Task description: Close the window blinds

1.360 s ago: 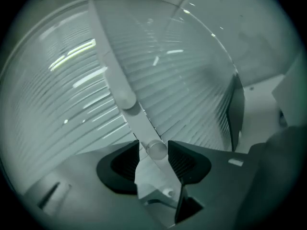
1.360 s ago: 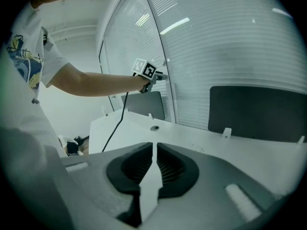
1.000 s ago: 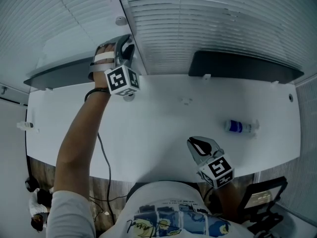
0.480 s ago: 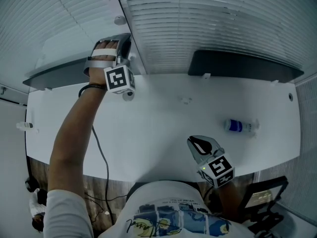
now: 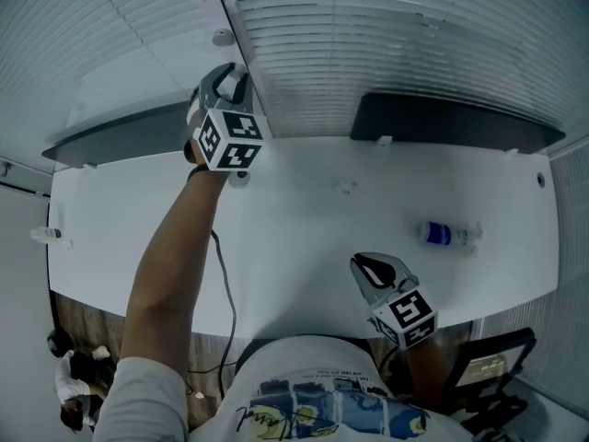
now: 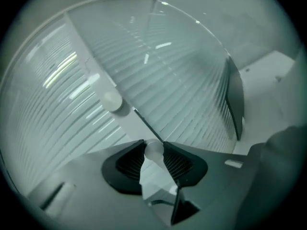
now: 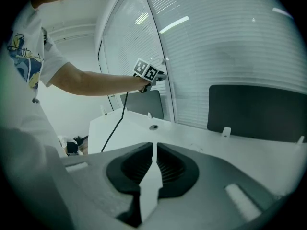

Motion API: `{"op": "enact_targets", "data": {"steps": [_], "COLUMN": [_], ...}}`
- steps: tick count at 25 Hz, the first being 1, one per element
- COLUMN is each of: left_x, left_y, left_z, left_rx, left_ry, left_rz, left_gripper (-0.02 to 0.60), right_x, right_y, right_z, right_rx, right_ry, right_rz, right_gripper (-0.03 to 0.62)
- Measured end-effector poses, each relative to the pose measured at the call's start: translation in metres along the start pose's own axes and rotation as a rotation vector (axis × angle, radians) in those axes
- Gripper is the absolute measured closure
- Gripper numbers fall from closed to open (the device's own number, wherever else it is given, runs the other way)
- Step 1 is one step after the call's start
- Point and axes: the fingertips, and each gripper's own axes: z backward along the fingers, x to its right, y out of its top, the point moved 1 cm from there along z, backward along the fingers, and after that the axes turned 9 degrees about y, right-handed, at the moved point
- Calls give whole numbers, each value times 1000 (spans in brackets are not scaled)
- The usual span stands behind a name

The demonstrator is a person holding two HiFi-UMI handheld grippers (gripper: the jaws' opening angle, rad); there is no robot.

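Left gripper [image 6: 154, 152] had just been closing; tilt wand [image 6: 147, 125] end pinched between pads.
Wand likely light, stiff, slick. Right gripper [image 7: 153, 147] pressed together, empty.

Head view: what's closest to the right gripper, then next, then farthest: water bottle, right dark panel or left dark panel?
1. Water bottle, on the desk, right of the right gripper.
2. Right dark panel, desk's back edge, right.
3. Left dark panel, back edge, far left.

Overhead head view; gripper views low, near, toward shared blinds [image 5: 396, 44].
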Motion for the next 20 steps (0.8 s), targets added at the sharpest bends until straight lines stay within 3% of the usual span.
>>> {"op": "enact_targets", "data": {"steps": [3,12,17,20], "left_x": [-6,-14,-17,-15], "left_y": [0,-5,-10,-11], "left_z": [0,1,0,-2], "left_rx": [-44,-104,-117,-117], "left_ry": [7,-37,-80,-119], "left_rz": [233,762,986,1077], "left_gripper": [453,453,453,454], "right_x": [0,-2,-3,-3], "right_y": [2,1,3,2], "right_z": [0,-1,-2,-3], "right_rx": [5,4,5,4], "right_ry": [1,8,11,12], "right_rz": [2,0,4,4], "right_gripper": [577,577,577,577]}}
